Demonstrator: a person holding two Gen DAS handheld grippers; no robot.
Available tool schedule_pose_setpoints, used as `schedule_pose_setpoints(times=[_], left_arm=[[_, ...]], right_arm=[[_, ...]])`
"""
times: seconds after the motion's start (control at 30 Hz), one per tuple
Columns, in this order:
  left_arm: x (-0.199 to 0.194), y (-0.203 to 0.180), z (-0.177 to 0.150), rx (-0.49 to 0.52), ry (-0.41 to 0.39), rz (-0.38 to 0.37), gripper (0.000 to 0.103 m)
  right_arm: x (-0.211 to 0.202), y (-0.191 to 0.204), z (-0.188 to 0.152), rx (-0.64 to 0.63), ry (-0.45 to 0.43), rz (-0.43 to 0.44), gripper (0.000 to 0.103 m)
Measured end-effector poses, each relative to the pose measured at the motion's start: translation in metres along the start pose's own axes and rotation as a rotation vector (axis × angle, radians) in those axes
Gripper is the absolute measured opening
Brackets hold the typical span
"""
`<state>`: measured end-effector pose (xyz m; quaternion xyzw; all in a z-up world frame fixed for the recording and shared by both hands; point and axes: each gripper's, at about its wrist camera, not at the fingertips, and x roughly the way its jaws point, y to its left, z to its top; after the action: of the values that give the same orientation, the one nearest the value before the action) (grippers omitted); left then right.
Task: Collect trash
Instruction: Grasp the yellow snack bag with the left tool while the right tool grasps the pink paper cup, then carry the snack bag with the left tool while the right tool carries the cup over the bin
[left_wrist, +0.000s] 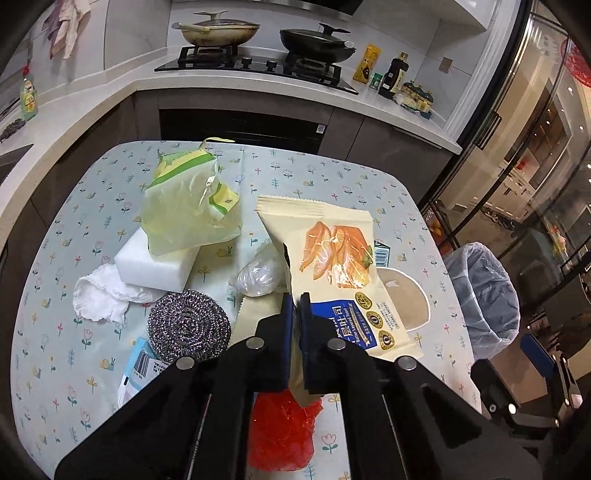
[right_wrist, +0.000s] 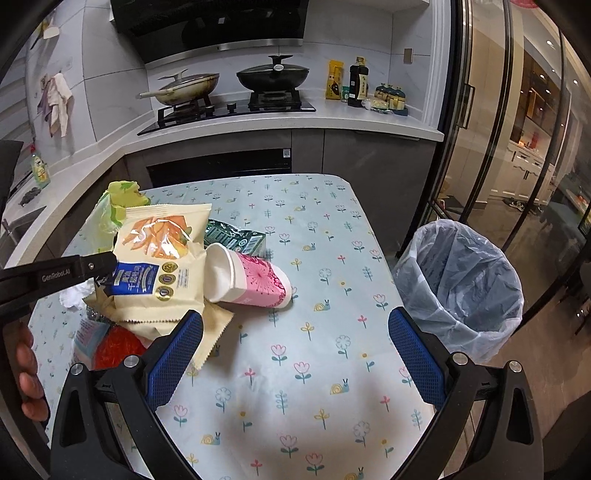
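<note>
Left wrist view showed the left tongs (left_wrist: 295, 306) pinched tight on the lower edge of a cream plastic bread wrapper with an orange toast picture and a blue label (left_wrist: 340, 266), lifted clear of the flower-print cloth on the desk (left_wrist: 74, 236). The right wrist view showed the right tongs (right_wrist: 295, 328) spread wide and holding nothing, hovering over a bare patch of the cloth. The white bin with a clear bluish liner (right_wrist: 465, 280) stood on the floor just beside the desk's right edge, and as far as could be seen nothing lay in it, so the collecting looked barely begun.

Left on the desk were a pink and white paper cup lying on its side (right_wrist: 251, 280), a dark green crinkled foil packet (right_wrist: 236, 238) behind it, a thin yellow-green plastic bag (left_wrist: 184, 206) slumped on a white foam sponge block (left_wrist: 155, 266), a crumpled white tissue (left_wrist: 103, 295), a coiled steel wire scourer (left_wrist: 188, 325), a red mesh net (left_wrist: 280, 435), and a small clear bag holding something pale (left_wrist: 258, 273). The films looked slippery and light, the scourer springy
</note>
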<state>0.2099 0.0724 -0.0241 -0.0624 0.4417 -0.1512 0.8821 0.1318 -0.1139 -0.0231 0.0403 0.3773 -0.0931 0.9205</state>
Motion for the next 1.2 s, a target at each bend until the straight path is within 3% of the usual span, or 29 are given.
schedule_pose_setpoints(times=[0.2, 0.33, 0.5, 0.67, 0.73, 1.2], left_arm=[[-0.023, 0.004, 0.008, 0.009, -0.074, 0.020, 0.002], [-0.028, 0.010, 0.013, 0.008, -0.087, 0.025, 0.002], [-0.021, 0.015, 0.014, 0.005, -0.068, 0.022, 0.002], [-0.023, 0.012, 0.013, 0.012, -0.069, 0.011, 0.002], [-0.026, 0.006, 0.013, 0.027, -0.075, 0.005, 0.002], [-0.051, -0.084, 0.019, 0.175, -0.136, -0.071, 0.002]], right_arm=[[0.023, 0.011, 0.019, 0.015, 0.016, 0.045, 0.093], [0.049, 0.022, 0.025, 0.002, 0.051, 0.052, 0.081], [0.074, 0.028, 0.022, -0.004, 0.102, 0.047, 0.055], [0.079, 0.016, 0.018, 0.033, 0.122, 0.060, 0.014], [0.077, 0.008, 0.019, 0.056, 0.119, 0.056, 0.009], [0.021, -0.084, 0.021, 0.181, 0.017, -0.025, 0.005]])
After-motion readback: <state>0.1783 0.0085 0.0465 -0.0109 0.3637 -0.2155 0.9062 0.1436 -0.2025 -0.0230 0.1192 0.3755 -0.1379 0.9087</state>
